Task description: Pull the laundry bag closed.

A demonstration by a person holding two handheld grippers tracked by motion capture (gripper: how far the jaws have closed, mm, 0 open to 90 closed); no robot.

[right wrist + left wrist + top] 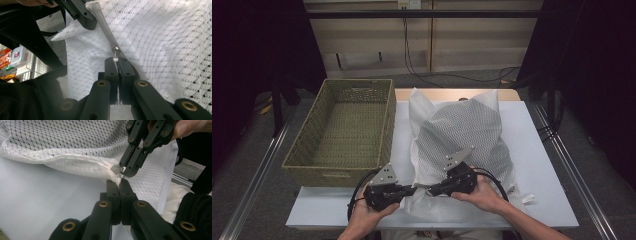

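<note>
The left gripper [119,185] is nearest in its own view: its 2 black jaws are together, clamped on the hem of a white mesh bag [75,147] at the bag's near corner. Just beyond it there, the right gripper [125,171] bites the same edge, and a white bit of the zip pull shows at its tips.

In the right gripper view the right gripper [116,61] has its jaws closed on the white pull [115,59] of the zip slider [115,48], with the grey zip [103,27] running up and away from it to the left gripper [87,22], which pinches the bag [162,37] by the zip's far end.

From the high view, the bag [462,135] lies on the white table [537,165], right of middle. Its long axis runs from the person's edge toward the far edge, with the zip end nearest the person. The left gripper [416,189] and the right gripper [428,190] meet tip to tip at that near edge, each held in 1 hand.

A woven basket [339,130] stands at the table's left side, just beside the bag. Beyond the table lie a grey floor [472,77], black cables [412,60] and a pale wall [482,40]; dark curtains [257,50] hang at both sides.
</note>
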